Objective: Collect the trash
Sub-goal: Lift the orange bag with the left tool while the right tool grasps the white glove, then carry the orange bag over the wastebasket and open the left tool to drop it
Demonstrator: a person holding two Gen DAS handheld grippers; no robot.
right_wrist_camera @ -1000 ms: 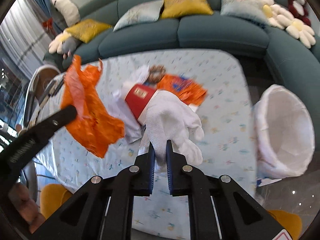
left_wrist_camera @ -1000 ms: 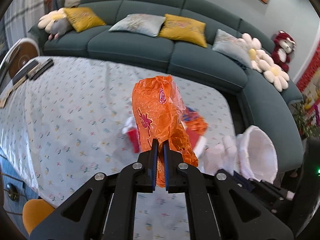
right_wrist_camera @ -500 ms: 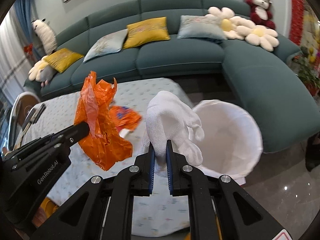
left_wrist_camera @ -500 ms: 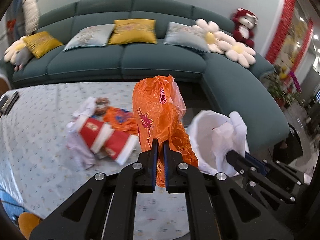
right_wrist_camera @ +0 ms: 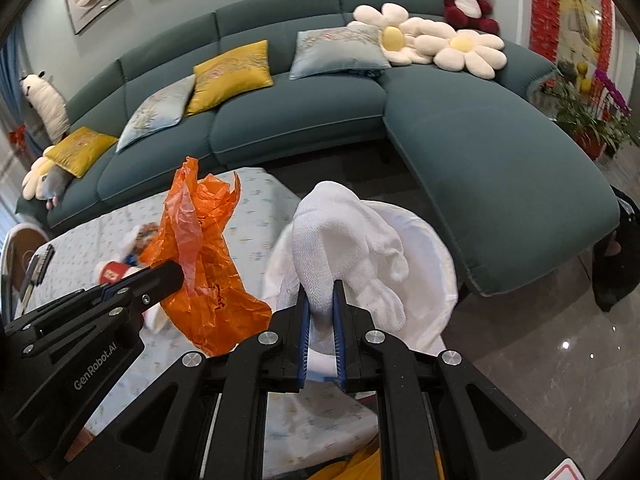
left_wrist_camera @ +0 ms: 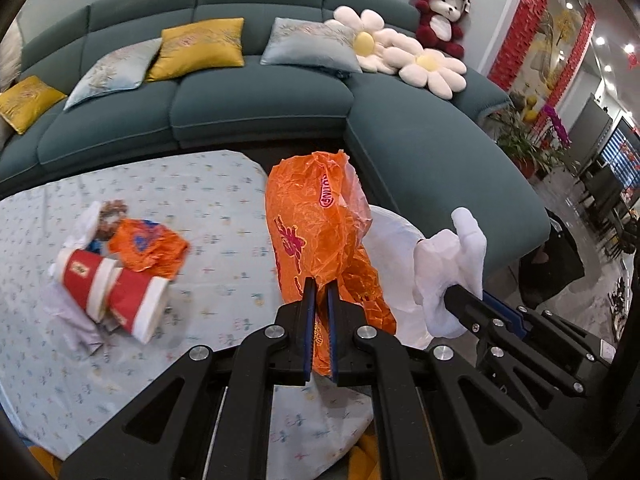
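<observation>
Both grippers have swung off the counter toward the white-lined trash bin; a second ago the bin sat far right, now it lies directly behind both loads.

Left gripper: fingers clenched on the crumpled orange plastic bag, thin and crinkly film with red print, standing upright above the fingers, its tail hanging below them.

Right gripper: fingers clamped on a white knit glove, soft and ribbed, its limp glove-fingers drooping toward the bin mouth.

Bin: round, open, lined with slack white plastic, on the floor just beside the counter's corner.

Left on the floral cloth-covered counter: two red-and-white paper cups lying on their sides, an orange snack wrapper, and crumpled white tissue, bunched together.
</observation>
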